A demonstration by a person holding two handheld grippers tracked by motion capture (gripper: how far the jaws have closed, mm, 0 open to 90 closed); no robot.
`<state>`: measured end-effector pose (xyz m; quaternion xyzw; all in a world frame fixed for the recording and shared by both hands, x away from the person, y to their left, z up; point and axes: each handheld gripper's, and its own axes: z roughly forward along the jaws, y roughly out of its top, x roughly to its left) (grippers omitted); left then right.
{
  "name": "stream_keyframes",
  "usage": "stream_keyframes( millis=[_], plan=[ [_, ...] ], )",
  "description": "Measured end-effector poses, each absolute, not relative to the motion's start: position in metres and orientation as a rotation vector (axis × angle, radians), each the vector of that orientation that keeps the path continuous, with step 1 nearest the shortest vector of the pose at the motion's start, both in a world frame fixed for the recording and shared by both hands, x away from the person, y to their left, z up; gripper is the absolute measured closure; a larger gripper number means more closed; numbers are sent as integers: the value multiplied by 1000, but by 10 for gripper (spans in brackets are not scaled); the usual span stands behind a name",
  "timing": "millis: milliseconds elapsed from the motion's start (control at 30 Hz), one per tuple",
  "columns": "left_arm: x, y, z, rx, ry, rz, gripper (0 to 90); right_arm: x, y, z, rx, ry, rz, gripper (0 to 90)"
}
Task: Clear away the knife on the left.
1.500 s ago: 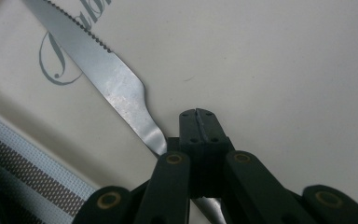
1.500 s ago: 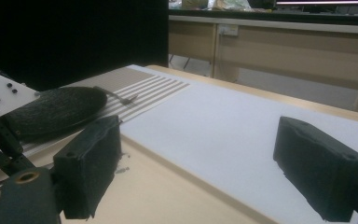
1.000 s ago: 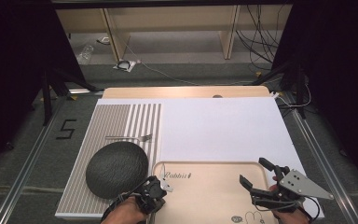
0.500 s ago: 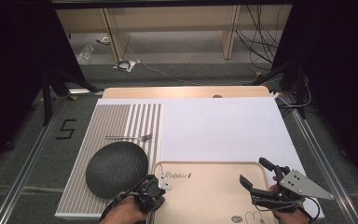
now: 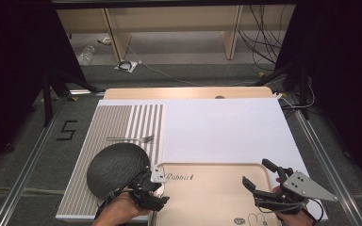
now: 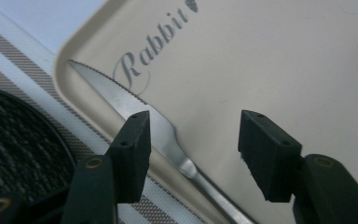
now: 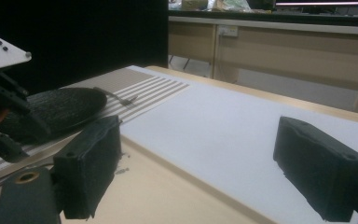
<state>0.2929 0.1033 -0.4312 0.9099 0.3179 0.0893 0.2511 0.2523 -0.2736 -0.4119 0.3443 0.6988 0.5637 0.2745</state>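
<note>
A table knife is seen lying along the left edge of the beige tray, its serrated blade pointing toward the tray's rounded corner beside the printed word "Rabbit" and its handle running back under the left gripper. The jaws of the left gripper have just been opening and are now held well apart above the knife; the blade lies below and partly behind the left-hand pad, no pad is pressed on it, and nothing is gripped. In the high view the left gripper is found at the tray's left rim, just beside the dark woven round mat, which rests on the striped placemat. A fork is laid across the stripes just beyond the round mat, well apart from the knife. A large white sheet is spread over the worktop behind the tray. The right gripper is held over the right part of the tray, near its far right corner, with its jaws wide open and nothing between them; in the right gripper view its two black pads are seen standing far apart, with the tray's rim and the white sheet showing between them.
</note>
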Motion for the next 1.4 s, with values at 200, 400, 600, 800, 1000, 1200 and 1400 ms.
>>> stream_keyframes(
  millis=[200, 400, 600, 800, 1000, 1200, 1400],
  plan=[
    [298, 111, -424, 2415, 896, 279, 329, 252, -274, -412, 928, 1878, 1518, 159],
    [302, 119, -418, 2375, 922, 305, 249, 253, -274, -412, 928, 1877, 1519, 159],
    [306, 127, -412, 2330, 943, 333, 223, 253, -274, -412, 928, 1877, 1521, 158],
    [311, 136, -408, 2307, 962, 364, 216, 254, -275, -412, 928, 1875, 1525, 158],
    [315, 145, -403, 2280, 988, 390, 215, 254, -275, -413, 932, 1873, 1526, 159],
    [320, 152, -401, 2260, 1013, 411, 213, 254, -276, -413, 938, 1874, 1523, 158],
    [323, 161, -400, 2237, 1041, 427, 211, 254, -275, -413, 936, 1874, 1526, 158]
  ],
)
